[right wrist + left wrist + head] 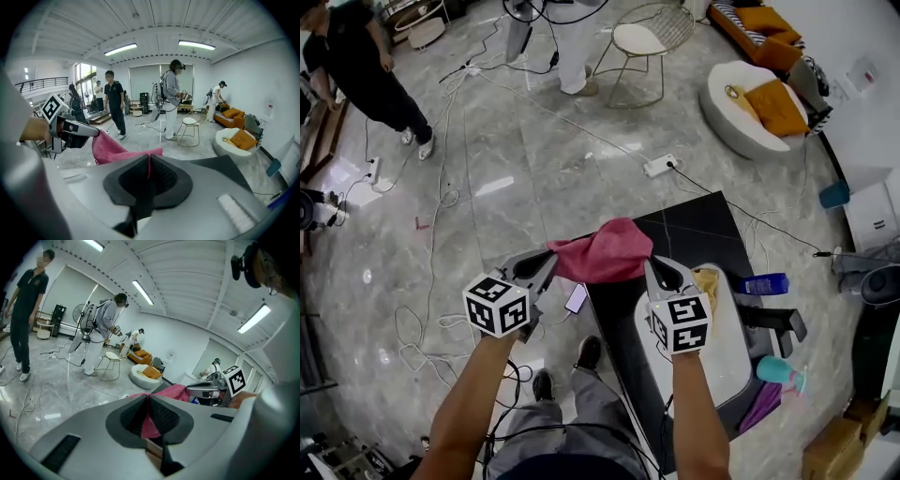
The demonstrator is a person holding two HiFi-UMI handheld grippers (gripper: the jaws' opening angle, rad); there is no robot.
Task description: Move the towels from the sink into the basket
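Note:
A pink towel hangs stretched between my two grippers, above the near edge of the black counter. My left gripper is shut on the towel's left corner, and pink cloth shows pinched between its pads. My right gripper is shut on the right corner, where a thin pink edge runs between its pads. The rest of the towel reaches across to the left gripper. A yellow towel lies in the white sink, just right of the right gripper. No basket is in view.
A blue bottle and a teal cup stand right of the sink. Cables and a power strip lie on the marble floor. Beyond stand a wire chair, a white seat with an orange cushion and two people.

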